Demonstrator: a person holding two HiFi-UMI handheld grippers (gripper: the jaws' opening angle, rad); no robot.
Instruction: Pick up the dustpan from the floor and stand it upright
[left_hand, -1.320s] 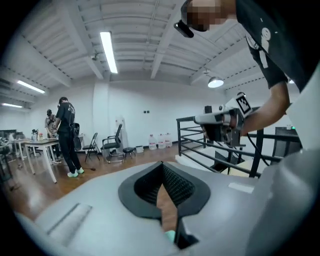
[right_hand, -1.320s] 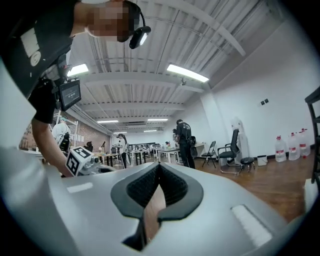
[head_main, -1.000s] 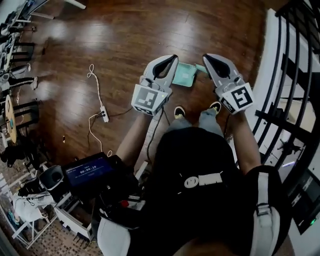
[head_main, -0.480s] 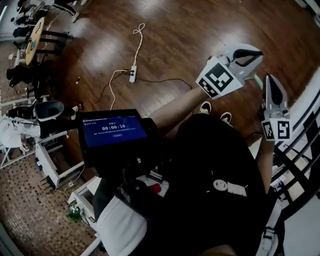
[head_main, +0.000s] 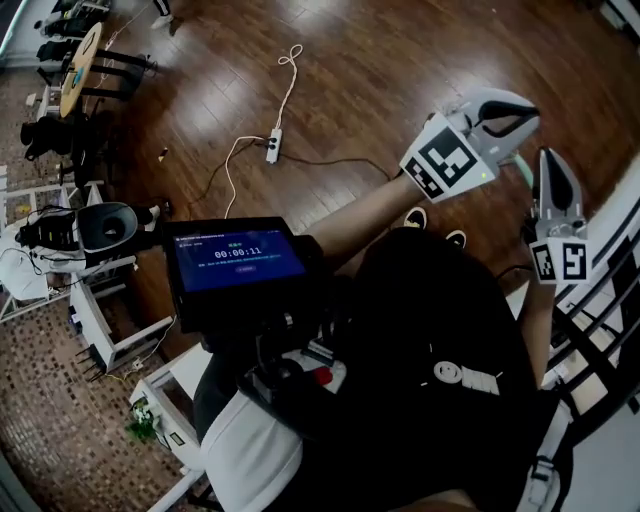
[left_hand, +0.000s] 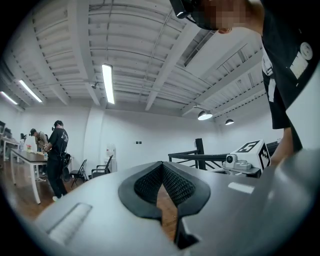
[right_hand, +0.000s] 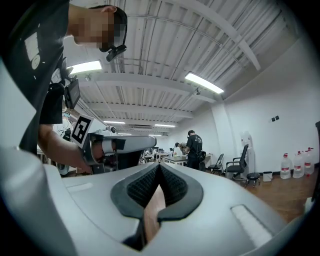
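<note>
In the head view only a thin pale-green sliver of the dustpan (head_main: 521, 168) shows on the floor, between the two grippers; the rest is hidden behind them. My left gripper (head_main: 533, 112) is held out at the upper right, jaws shut and empty. My right gripper (head_main: 553, 158) is just right of it and lower, also shut with nothing in it. The left gripper view has its pads (left_hand: 170, 182) closed together, with the right gripper's marker cube (left_hand: 251, 151) beyond. The right gripper view has its pads (right_hand: 150, 187) closed too, and the left gripper (right_hand: 117, 145) beside it.
A white power strip (head_main: 272, 146) and its cable lie on the dark wood floor. A black railing (head_main: 600, 290) runs down the right edge. A lit screen (head_main: 238, 262) sits at my chest. Desks and chairs (head_main: 75, 75) fill the upper left. My shoes (head_main: 413, 216) are below the grippers.
The head view has swung left, so both grippers now sit at the frame's right. The dustpan, plainly seen between them a second ago, is almost hidden. Both grippers stay shut.
</note>
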